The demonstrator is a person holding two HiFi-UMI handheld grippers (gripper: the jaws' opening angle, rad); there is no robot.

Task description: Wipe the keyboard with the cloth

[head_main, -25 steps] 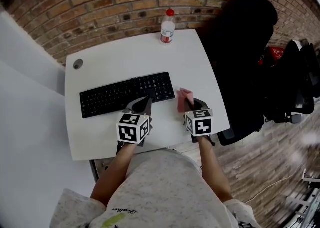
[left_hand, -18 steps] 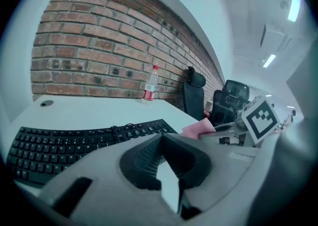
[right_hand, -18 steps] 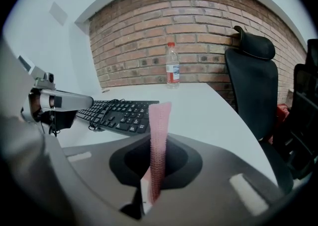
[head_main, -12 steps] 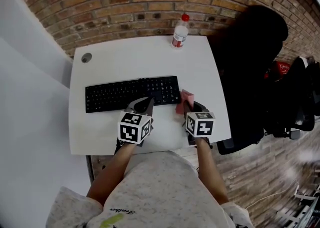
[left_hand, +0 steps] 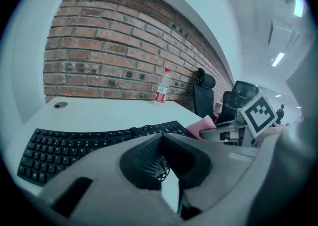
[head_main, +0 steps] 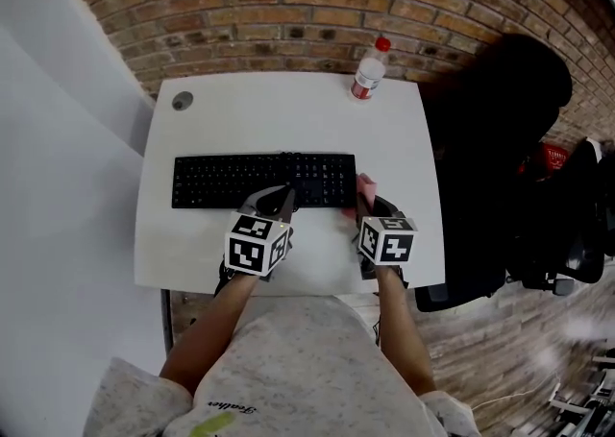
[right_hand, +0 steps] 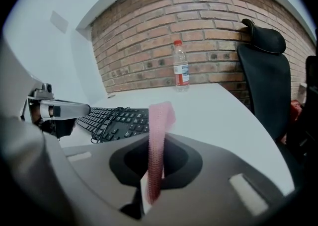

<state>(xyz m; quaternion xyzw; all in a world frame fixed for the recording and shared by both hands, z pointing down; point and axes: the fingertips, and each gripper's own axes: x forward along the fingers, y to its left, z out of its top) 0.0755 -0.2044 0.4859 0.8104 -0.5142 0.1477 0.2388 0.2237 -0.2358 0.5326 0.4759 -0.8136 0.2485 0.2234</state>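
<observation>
Cloth (right_hand: 161,115) pinched beside the keyboard's (head_main: 255,181) right end
The right gripper (right_hand: 158,140) clamps the pink cloth upright; the left gripper's (left_hand: 160,137) jaws meet, empty. The keyboard lies mid-frame on the table (head_main: 279,113), a bottle (head_main: 368,71) at upper right.

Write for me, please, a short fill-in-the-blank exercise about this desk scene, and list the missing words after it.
The right gripper is shut on a ____ cloth. The plastic bottle near the brick wall has a ____ cap. The colour of the keyboard on the white table is ____. The jaws of the left gripper are together, with ____ between them.
Missing words: pink; red; black; nothing.
</observation>
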